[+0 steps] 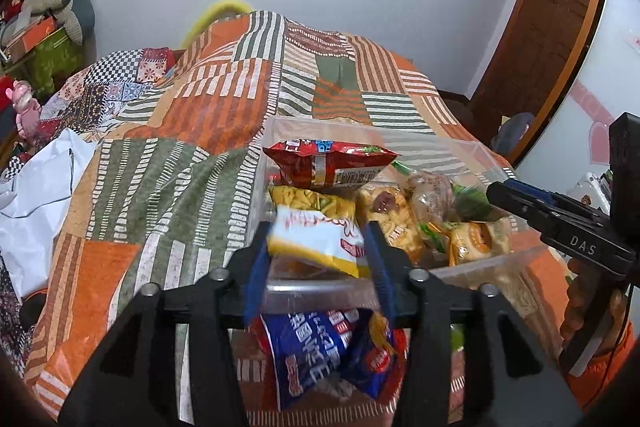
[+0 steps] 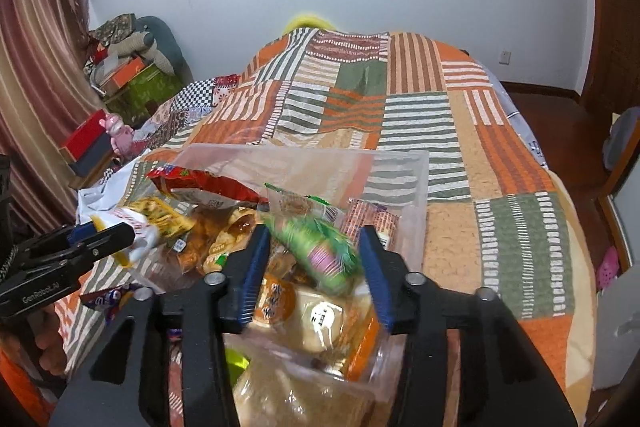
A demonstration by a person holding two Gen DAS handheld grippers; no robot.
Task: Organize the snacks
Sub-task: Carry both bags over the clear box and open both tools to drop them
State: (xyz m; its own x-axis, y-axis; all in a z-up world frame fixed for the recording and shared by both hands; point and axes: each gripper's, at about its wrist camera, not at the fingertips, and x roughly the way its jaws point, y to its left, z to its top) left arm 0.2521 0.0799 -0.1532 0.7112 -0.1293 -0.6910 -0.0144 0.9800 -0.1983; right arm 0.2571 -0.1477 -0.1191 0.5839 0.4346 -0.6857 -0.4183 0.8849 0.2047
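A clear plastic bin (image 1: 360,131) full of snack packets stands on the bed. In the left wrist view my left gripper (image 1: 318,255) hovers over its near rim with a blurred white and yellow packet (image 1: 316,241) loose between the blue pads, which do not seem to press on it. A red packet (image 1: 324,163) tops the pile, and blue packets (image 1: 312,355) lie on the cover in front of the bin. My right gripper (image 2: 316,263) is over the bin (image 2: 400,163), jaws apart, with a blurred green packet (image 2: 324,251) loose between them. Each gripper shows in the other's view, the right (image 1: 516,195) and the left (image 2: 116,233).
The patchwork bedspread (image 1: 192,131) covers the bed all round the bin. A white bag (image 1: 36,187) lies at the left edge, with boxes and cushions (image 2: 132,75) piled beyond. A wooden door (image 1: 552,27) stands at the right, and a hand (image 1: 588,311) holds the right gripper's handle.
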